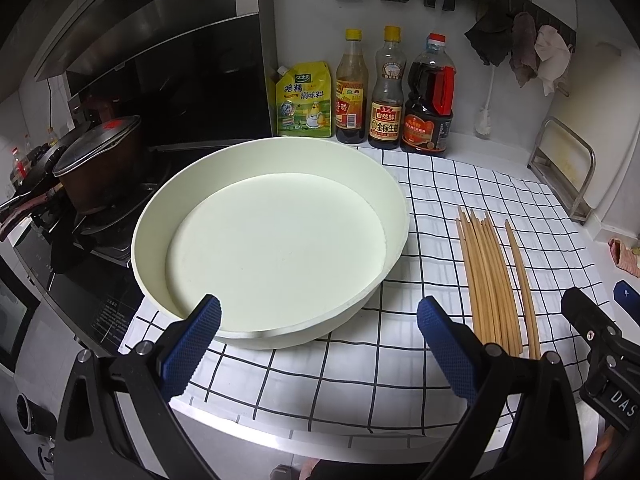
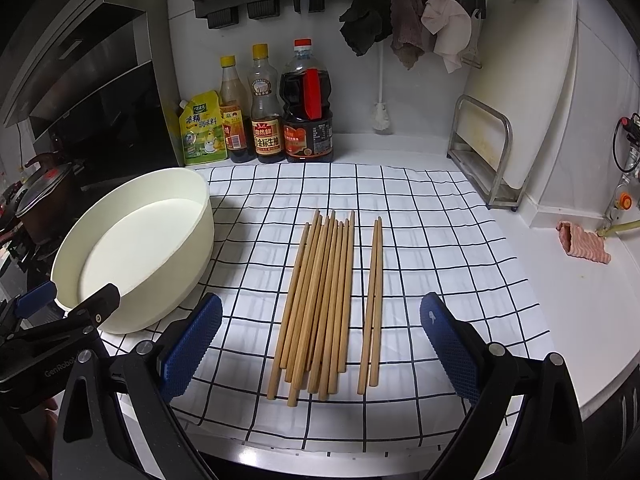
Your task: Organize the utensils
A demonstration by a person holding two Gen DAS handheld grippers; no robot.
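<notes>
Left gripper (image 1: 318,320) released, jaws wide apart, nothing between them; it sits at the bottom of the left wrist view with its left finger over the near rim of the cream bowl (image 1: 272,236). Right gripper (image 2: 320,320) also released, jaws spread, nothing held, at the bottom centre of the right wrist view just short of the near ends of the chopsticks.

Chopsticks: a bundle (image 2: 320,300) lies at centre frame in the right view on the white checked cloth (image 2: 440,248), running from near edge toward the wall. A separate pair (image 2: 373,300) lies just right of the bundle, apart from it. In the left view the bundle (image 1: 486,280) and pair (image 1: 522,284) are at right of frame.

Bowl (image 2: 136,248) is at left of the right view, on the cloth's left edge, well apart from the chopsticks.

Upper centre, against the wall: 3 sauce bottles (image 2: 266,108) and a yellow pouch (image 2: 200,130). Upper right: cutting board (image 2: 528,80) upright in a metal rack (image 2: 484,152). Far left: lidded pot (image 1: 96,160) on the stove. Rags (image 2: 404,28) hang from a wall rail.
</notes>
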